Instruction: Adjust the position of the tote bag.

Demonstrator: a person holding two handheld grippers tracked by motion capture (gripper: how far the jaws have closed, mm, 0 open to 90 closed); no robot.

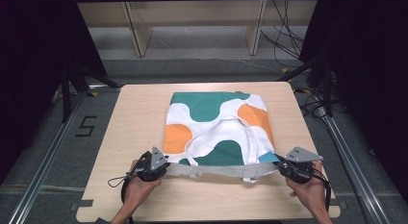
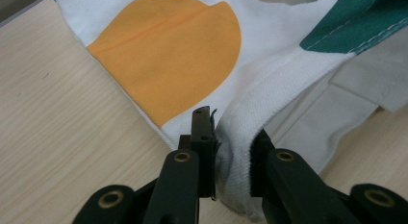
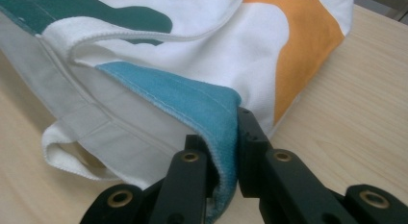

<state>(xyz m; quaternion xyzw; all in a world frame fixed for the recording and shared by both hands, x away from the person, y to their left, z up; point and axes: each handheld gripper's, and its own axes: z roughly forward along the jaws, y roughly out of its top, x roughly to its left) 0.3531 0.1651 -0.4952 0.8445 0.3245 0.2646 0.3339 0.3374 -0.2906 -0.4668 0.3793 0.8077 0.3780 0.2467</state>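
You had one tote bag [image 1: 219,130] in front of you, lying flat on the one wooden table [image 1: 139,118], and two grippers, one in each hand. Your left gripper [image 1: 163,165] was pinching the bag's near left corner, a bunched fold of white hem [image 2: 235,152] squeezed between its jaws, with an orange patch [image 2: 168,56] just beyond the jaw tips. Your right gripper [image 1: 284,167] was clamped on the near right corner, where a blue patch [image 3: 192,96] ran down between its jaws. The open mouth of the bag stretched between your two grippers, its pale lining [image 1: 216,171] showing along the edge nearest you; whether anything lay inside I could not tell. Two white handles showed: one [image 1: 211,132] looped back over the printed cloth beyond your grippers, the other [image 1: 250,178] poked out from the hem towards you, nearer your right gripper.
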